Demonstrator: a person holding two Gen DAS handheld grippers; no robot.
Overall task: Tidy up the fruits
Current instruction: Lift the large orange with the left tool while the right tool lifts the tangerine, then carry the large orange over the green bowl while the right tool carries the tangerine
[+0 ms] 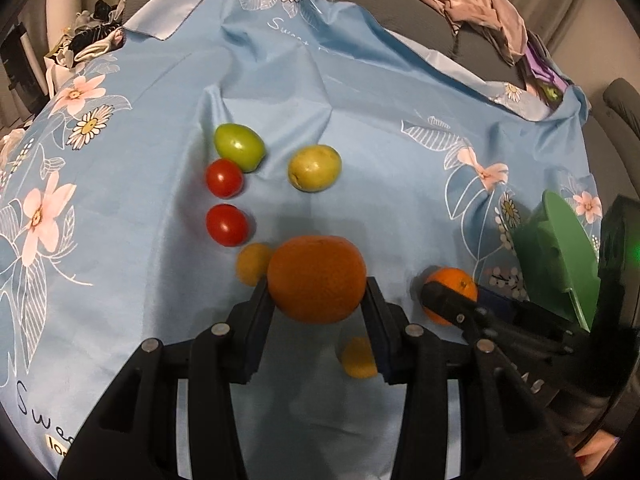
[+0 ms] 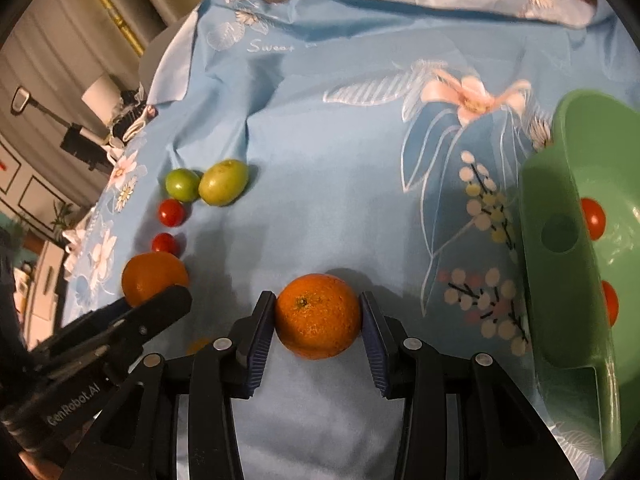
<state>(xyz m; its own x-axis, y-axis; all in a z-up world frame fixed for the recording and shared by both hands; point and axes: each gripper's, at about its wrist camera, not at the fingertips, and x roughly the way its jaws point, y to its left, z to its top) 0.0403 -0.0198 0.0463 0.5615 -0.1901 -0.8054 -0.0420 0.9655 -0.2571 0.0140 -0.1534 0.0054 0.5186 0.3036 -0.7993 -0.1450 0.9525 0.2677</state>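
My left gripper (image 1: 318,300) is shut on a large orange (image 1: 316,278) and holds it above the blue cloth; it also shows in the right wrist view (image 2: 154,276). My right gripper (image 2: 318,316) has its pads on both sides of a second orange (image 2: 318,316), also seen in the left wrist view (image 1: 452,292). Two red tomatoes (image 1: 224,178) (image 1: 226,224), a green fruit (image 1: 239,146) and a yellow-green fruit (image 1: 315,168) lie beyond. Two small yellow fruits (image 1: 252,262) (image 1: 358,358) lie under the left gripper. A green bowl (image 2: 560,208) at right holds two red tomatoes (image 2: 593,218).
A blue floral cloth (image 1: 360,100) covers the surface, with wrinkles toward the back. Clothes (image 1: 480,8) are piled on the grey seat behind. Clutter (image 1: 92,36) sits at the far left edge.
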